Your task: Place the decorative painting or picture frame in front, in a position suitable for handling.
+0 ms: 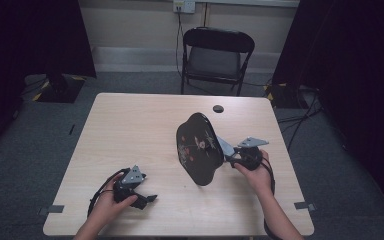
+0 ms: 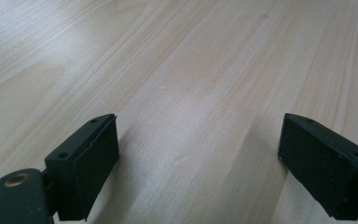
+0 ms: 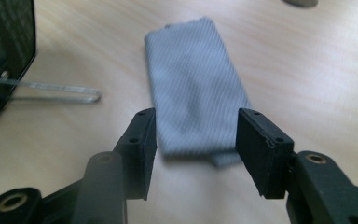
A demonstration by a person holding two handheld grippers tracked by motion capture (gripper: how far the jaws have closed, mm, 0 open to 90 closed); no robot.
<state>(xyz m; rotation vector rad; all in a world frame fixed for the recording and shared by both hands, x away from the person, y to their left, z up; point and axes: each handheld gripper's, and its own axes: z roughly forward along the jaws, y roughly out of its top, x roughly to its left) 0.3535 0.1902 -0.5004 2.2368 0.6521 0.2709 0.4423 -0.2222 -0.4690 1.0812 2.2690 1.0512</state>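
Note:
A black oval hand mirror (image 1: 199, 147) with a painted flower back stands tilted near the table's middle. Its dark frame (image 3: 7, 42) and bent wire stand (image 3: 51, 91) are at the left of the right gripper view. A folded grey cloth (image 3: 193, 88) lies flat on the table just right of the mirror (image 1: 225, 146). My right gripper (image 1: 233, 159) (image 3: 196, 128) is low over the cloth's near end, its jaws partly apart on either side and not pressing it. My left gripper (image 1: 147, 200) (image 2: 200, 135) rests open over bare wood at the front left.
The wooden table (image 1: 130, 130) has a round dark grommet (image 1: 218, 108) near its far edge. A black folding chair (image 1: 217, 52) stands behind the table. Grey tape marks (image 1: 56, 209) sit at the front corners. Dark curtains hang on both sides.

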